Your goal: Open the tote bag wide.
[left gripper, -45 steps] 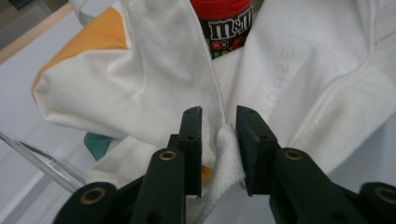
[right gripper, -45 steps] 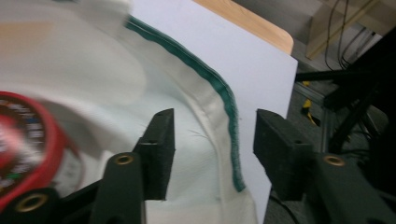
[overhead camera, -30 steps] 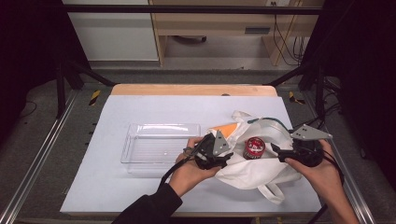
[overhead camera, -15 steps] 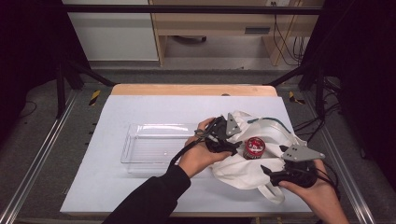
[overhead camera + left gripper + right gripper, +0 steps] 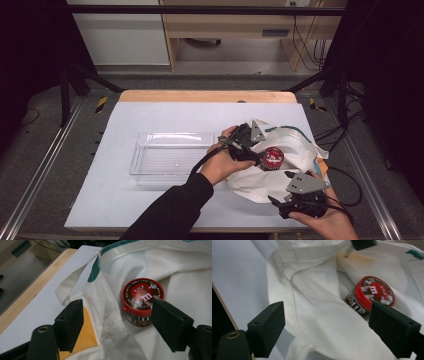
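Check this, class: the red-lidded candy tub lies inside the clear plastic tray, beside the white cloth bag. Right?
Not quite. In the high view the candy tub lies on the white cloth bag, while the clear plastic tray beside it holds nothing.

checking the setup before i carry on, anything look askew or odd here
Nothing is spilled or broken. The red-lidded candy tub sits tilted on the crumpled white cloth bag, not flat on the table. The clear tray lies empty and square.
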The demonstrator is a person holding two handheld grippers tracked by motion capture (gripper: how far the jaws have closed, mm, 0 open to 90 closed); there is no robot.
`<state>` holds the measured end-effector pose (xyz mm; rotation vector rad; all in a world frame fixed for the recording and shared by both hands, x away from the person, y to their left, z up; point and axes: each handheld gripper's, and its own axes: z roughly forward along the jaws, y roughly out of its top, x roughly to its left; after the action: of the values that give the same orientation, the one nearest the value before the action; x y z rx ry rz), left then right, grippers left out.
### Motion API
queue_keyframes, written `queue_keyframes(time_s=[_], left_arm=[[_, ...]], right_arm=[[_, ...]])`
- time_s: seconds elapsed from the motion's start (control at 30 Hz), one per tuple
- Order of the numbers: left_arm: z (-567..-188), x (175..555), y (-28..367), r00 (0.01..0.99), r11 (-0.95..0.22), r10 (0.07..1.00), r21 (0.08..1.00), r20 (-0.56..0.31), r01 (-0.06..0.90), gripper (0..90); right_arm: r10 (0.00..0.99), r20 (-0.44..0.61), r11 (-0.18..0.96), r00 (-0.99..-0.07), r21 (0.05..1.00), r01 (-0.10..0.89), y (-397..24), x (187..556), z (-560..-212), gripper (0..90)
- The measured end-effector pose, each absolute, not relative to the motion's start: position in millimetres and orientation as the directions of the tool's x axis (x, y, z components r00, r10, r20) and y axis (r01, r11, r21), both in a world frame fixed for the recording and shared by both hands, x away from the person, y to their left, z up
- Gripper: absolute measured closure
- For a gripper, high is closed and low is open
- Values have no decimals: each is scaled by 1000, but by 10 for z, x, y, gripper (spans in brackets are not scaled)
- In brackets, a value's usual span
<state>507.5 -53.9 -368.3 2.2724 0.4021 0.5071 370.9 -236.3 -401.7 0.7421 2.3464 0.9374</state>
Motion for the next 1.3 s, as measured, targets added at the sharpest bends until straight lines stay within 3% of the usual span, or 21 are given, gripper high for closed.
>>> queue_keyframes(time_s=[0.47, 0.7, 0.8, 0.97, 1.1, 1.13, 1.3], left_arm=[[-3790, 5280, -774, 870, -693, 420, 710, 260, 123, 323], [-3851, 5371, -827, 870, -700, 420, 702, 258, 130, 399], [-3861, 5399, -830, 869, -704, 423, 697, 258, 135, 462], [-3868, 5456, -784, 864, -709, 444, 682, 237, 177, 648], [-3828, 5514, -698, 855, -702, 467, 683, 226, 202, 790], [-3822, 5530, -673, 853, -697, 473, 686, 221, 209, 814], [-3782, 5565, -549, 850, -688, 486, 689, 204, 228, 864]], right_arm=[[578, -256, 680, -775, 676, 283, -2124, 3678, -4254, 136], [563, -285, 718, -776, 634, 288, -1954, 3723, -4373, 151], [572, -317, 732, -757, 613, 297, -1924, 3757, -4398, 231], [575, -300, 729, -761, 611, 309, -1908, 3789, -4402, 396], [565, -299, 733, -769, 611, 301, -1895, 3772, -4387, 578], [562, -296, 734, -772, 609, 301, -1893, 3774, -4384, 654], [580, -279, 719, -765, 617, 320, -1902, 3811, -4355, 857]])
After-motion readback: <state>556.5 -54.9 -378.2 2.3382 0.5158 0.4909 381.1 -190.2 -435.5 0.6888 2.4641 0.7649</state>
